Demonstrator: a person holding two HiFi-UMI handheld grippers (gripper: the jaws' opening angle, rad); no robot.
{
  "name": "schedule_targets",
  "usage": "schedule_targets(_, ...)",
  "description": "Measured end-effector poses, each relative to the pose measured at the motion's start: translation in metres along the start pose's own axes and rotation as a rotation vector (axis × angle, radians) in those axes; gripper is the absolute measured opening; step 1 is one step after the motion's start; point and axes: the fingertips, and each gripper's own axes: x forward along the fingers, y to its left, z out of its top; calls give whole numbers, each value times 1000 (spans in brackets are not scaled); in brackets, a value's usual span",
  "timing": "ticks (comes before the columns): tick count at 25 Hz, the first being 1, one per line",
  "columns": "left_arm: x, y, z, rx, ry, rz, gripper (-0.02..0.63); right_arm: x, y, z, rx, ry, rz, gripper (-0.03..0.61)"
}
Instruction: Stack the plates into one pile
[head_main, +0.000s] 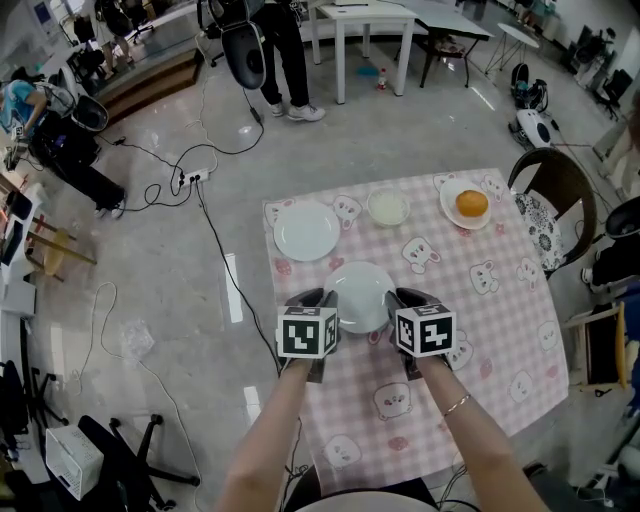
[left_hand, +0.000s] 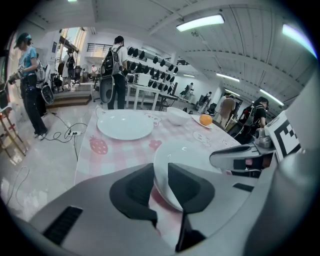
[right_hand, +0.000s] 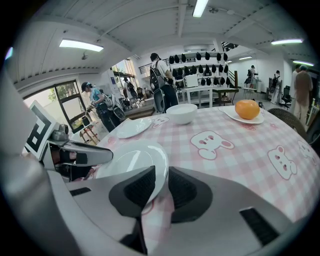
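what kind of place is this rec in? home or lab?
Probably a lab or workshop, not a home: loose black cables and a white power strip lie on the bare grey floor, plain white work tables stand beyond, and rows of dark gear hang at the back.

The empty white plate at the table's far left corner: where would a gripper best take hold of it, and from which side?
Probably by its thin rim, one jaw above and one below, coming in low from the near side. The plate lies flat on the cloth, so only the upturned edge offers a lip; the bowl stands to its right.
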Motion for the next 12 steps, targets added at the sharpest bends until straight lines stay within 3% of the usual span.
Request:
schedule_targets(5,-4,-1,1,-9,-15,-2,132,-4,-2,1,11,-14,-7,99)
schedule_targets(12,-13,5,9,-14,-72,20,138,-14,-2,16,4,-69,-12,101)
